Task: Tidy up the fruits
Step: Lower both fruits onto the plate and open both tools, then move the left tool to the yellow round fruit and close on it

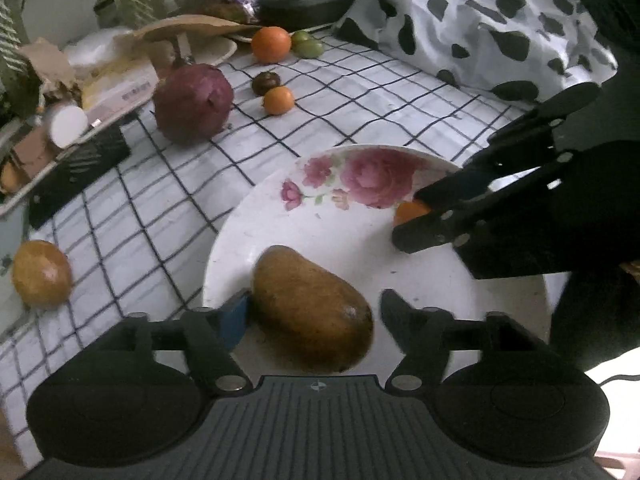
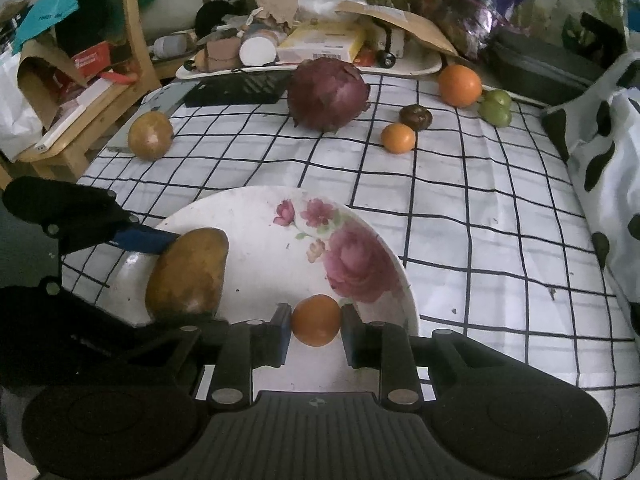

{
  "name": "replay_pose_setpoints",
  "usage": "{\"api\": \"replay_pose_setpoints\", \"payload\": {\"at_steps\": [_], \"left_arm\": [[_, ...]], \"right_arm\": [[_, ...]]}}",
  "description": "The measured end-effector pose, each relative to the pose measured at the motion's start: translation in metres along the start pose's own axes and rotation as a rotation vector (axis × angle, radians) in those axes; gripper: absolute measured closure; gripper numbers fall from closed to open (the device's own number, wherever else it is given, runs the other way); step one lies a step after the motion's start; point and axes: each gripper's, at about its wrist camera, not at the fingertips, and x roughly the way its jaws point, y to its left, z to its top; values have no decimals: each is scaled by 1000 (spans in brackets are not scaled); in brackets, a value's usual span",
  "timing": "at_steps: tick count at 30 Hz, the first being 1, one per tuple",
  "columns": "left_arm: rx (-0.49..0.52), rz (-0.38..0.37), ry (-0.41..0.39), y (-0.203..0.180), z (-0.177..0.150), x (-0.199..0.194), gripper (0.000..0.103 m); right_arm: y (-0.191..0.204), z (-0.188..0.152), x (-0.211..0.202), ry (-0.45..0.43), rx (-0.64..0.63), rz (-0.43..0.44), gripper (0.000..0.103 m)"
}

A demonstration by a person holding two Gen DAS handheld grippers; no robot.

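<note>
Right gripper (image 2: 316, 326): clamped on a small orange fruit (image 2: 316, 320), held over the near edge of the floral plate (image 2: 256, 248).
Left gripper (image 1: 312, 316): fingers spread around the brown mango (image 1: 312, 308) lying on the plate; one pad seems to touch it.
Cloth beyond: dragon fruit (image 2: 328, 94), large orange (image 2: 460, 85), green fruits (image 2: 496, 107).

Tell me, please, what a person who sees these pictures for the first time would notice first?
First, the white rose-painted plate on the checked cloth. On it lies a brown mango between the open fingers of the left gripper, and the right gripper grips a small orange fruit over it. Behind, a big dark red dragon fruit sits on the cloth.
</note>
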Motion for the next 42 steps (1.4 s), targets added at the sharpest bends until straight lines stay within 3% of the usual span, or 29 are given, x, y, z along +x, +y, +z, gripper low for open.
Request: {"api": "replay_pose_setpoints", "payload": {"at_steps": [1,5,7,10,13,15,19,28,42], "left_arm": [[-2,-1,0,0,0,0,29],[10,6,-12,-3,-1,-5,28],[20,12,-45,-5,-1,-12,20],[8,10,-71,-4,-1,-20,19],[-14,26,-83,-1,-4,-27,19],[-35,34,-94,0,-6,-33,19],[-79,64,-109,2,-12,-43,19],[-187,126,-142,7,-25,-61,19],[-266,158,-149,19,-35,-63,19]], "right_arm": [[-1,0,-1,-6,5,-2,58],[-2,1,-8,-35,19,5,46],[-1,1,-13,-56,21,7,36],[1,1,-21,-93,22,11,27],[1,-2,-30,-132,34,-1,10],[2,-4,-35,-150,40,-17,6],[2,-10,-44,-178,54,-66,0],[3,-25,-51,-173,73,-160,0],[3,-29,-48,-161,78,-209,0]]}}
